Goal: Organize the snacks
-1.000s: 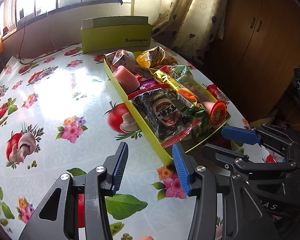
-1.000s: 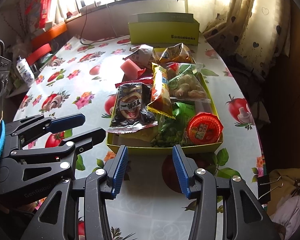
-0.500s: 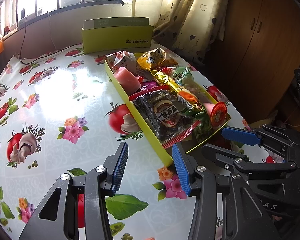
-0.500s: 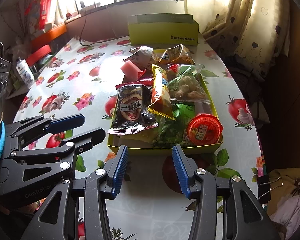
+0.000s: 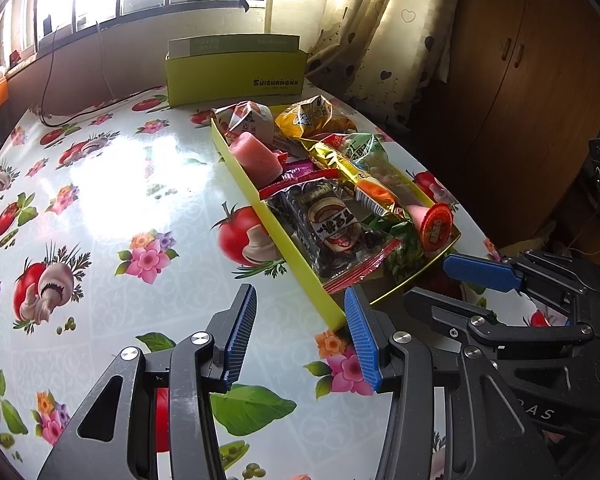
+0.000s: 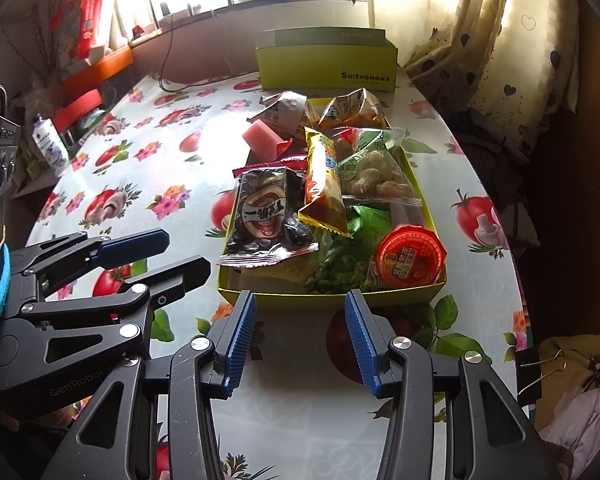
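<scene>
Right wrist view: tray (image 6: 332,300) of snacks on table (image 6: 180,184) dead ahead of right claw (image 6: 300,338), long axis running away, nearer than left claw (image 6: 172,254) off its corner, both claws apart, empty.

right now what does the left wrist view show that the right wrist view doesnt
Only the left wrist view shows the brown cupboard doors past the table's far side.

Only the right wrist view shows the orange box under the window, a small white bottle and a black binder clip.

Both show the yellow-green tray of snacks, the black packet, the red-lidded cup, the upright green box, and both grippers open and empty.
</scene>
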Available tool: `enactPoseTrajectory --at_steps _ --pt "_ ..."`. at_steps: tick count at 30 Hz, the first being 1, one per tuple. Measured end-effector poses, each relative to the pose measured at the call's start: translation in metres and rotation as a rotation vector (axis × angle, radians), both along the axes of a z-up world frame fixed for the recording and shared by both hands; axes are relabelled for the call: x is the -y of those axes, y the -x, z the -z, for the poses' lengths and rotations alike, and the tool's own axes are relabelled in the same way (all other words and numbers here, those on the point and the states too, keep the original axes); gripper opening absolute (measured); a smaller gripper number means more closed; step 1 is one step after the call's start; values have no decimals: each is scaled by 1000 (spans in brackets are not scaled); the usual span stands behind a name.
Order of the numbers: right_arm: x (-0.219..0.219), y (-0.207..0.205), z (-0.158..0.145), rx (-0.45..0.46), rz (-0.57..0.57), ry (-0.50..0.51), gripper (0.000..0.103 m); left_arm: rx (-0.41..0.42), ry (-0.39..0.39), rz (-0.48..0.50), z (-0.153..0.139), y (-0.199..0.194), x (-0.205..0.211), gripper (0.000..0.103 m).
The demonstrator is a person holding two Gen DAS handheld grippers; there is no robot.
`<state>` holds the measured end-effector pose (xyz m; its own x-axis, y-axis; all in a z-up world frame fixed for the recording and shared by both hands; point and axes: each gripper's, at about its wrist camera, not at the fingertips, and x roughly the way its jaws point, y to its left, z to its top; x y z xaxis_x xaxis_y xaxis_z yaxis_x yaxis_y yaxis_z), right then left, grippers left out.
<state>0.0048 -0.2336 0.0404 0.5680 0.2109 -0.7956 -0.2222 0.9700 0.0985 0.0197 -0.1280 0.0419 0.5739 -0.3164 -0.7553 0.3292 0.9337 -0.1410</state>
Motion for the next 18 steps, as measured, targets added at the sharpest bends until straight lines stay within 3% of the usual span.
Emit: enactPoseTrajectory --at_steps 18 --pt "1 0 1 -2 0 -3 45 -6 3 -6 0 0 0 47"
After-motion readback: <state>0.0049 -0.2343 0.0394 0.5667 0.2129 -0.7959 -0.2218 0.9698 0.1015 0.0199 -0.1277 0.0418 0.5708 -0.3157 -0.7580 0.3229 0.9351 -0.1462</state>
